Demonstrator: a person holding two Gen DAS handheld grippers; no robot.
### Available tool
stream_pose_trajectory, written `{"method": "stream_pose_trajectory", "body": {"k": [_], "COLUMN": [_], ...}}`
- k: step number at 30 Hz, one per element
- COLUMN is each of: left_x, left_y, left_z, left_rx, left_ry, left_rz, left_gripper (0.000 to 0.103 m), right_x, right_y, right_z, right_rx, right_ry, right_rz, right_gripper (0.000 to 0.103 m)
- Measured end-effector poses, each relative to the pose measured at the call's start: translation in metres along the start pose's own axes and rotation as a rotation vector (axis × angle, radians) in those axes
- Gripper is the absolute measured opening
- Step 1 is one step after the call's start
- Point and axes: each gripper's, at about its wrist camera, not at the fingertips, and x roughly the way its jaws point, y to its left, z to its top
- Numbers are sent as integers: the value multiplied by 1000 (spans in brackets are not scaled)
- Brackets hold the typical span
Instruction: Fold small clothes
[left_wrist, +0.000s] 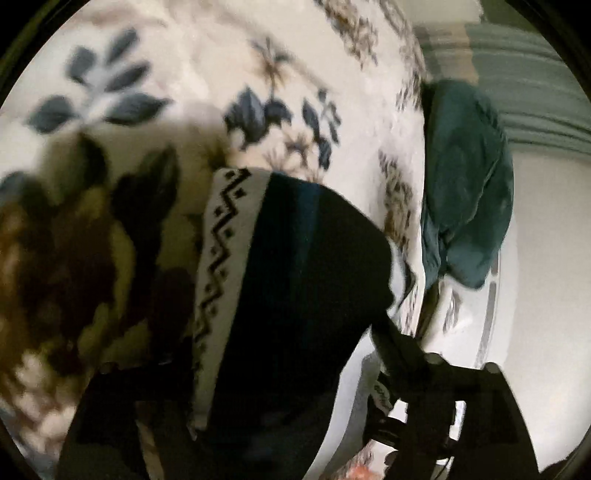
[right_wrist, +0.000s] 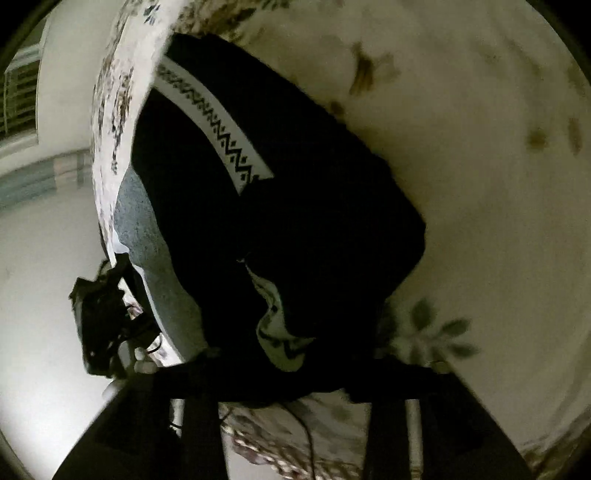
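You are holding a dark garment (left_wrist: 295, 280) with a white zigzag band over the floral blanket (left_wrist: 207, 55). Your left gripper (left_wrist: 236, 387) and right gripper (right_wrist: 291, 373) are both buried in its cloth, so I cannot tell their spread. A teal cloth (left_wrist: 465, 184) is lying at the blanket's edge.

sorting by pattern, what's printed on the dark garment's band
A white band with a black zigzag and small diamonds; clearest in the left wrist view.

**Obscured and indeterminate items**

Left gripper (left_wrist: 258, 424): fingertips buried under the dark garment (left_wrist: 295, 277); jaw position cannot be told. Right gripper (right_wrist: 295, 384): tips hidden by the same garment; grip unconfirmed. Bedspread (left_wrist: 166, 74) motion-blurred, its lower left in shadow. Teal cloth (left_wrist: 465, 177) soft, shape unclear. Garment's lower edge is cut off.
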Motion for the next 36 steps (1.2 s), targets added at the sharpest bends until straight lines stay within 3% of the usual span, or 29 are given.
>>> {"method": "stream_pose_trajectory", "body": {"k": [2,4,7,9,13,16,17,18,19,24,26,28,30,32,34,36], "left_x": [-19,-40,-46,-37,-21,-18,-16,-15,-14,-17,-16,-15,-15,-17,-18,-18], "left_y": [-7,-14,-19,-19,-14,-13,-14,-14,-13,-12,-10,-10,-11,-12,-11,-9], "left_z": [-11,-31,-56,-54,-59,-63,-64,-65,-68,-78,-80,-82,-83,-86,-90,-96], "left_rx": [9,32,45,43,49,41,42,41,39,23,13,10,10,15,15,11], "left_ry": [-81,-169,-207,-211,-187,-204,-207,-210,-211,-214,-214,-212,-214,-214,-210,-205], "left_rz": [14,59,134,175,251,250,252,254,256,252,254,257,263,265,265,267], "left_gripper": [93,96,96,96,96,95,95,95,95,95,95,95,95,95,95,95], "right_x": [-17,-44,-77,-90,-68,-33,-18,-8,-2,-26,-27,-15,-18,-40,-57,-63], "right_y": [5,13,32,49,90,104,108,111,113,118,111,108,104,94,76,52], "right_z": [2,2,16,46,115,161,172,176,177,176,181,187,185,172,152,128], "right_rx": [-64,-129,-211,-272,-398,-427,-429,-441,-450,-422,-388,-372,-371,-366,-350,-317], "right_ry": [-21,-61,-116,-147,-191,-122,-89,-65,-61,-225,-219,-140,-87,-83,-69,-20], "right_rz": [-39,-77,-128,-140,-182,-187,-180,-171,-187,-242,-267,-257,-230,-202,-179,-172], "right_gripper": [56,60,61,61,61,61,58,47,9,9,9,11,20,45,55,57]}}
